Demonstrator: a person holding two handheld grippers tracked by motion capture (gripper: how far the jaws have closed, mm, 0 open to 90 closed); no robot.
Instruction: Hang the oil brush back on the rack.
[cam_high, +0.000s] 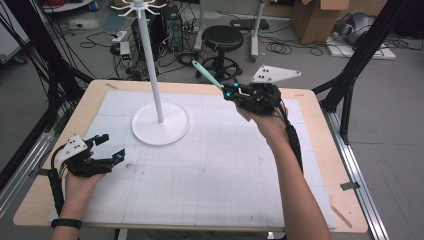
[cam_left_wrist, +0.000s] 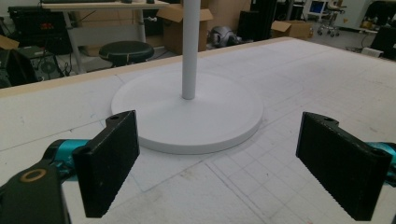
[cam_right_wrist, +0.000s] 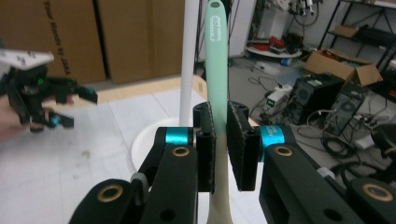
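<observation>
On the left, our left tool (cam_high: 109, 146) sat low near the bench's (cam_high: 210, 190) edge with its jaws wide apart, holding nothing. We think it was just waiting. In the middle stood the white stand (cam_high: 160, 122), a tall pole on a round base with hooks on top. On the right, our right tool (cam_right_wrist: 219, 140) was up in the air, clamped on a green spoon handle (cam_right_wrist: 217, 60) with a hole at its end, maybe for hanging. The bench had a white grid mat. Behind it were a black stool (cam_high: 222, 37), boxes and cables.
</observation>
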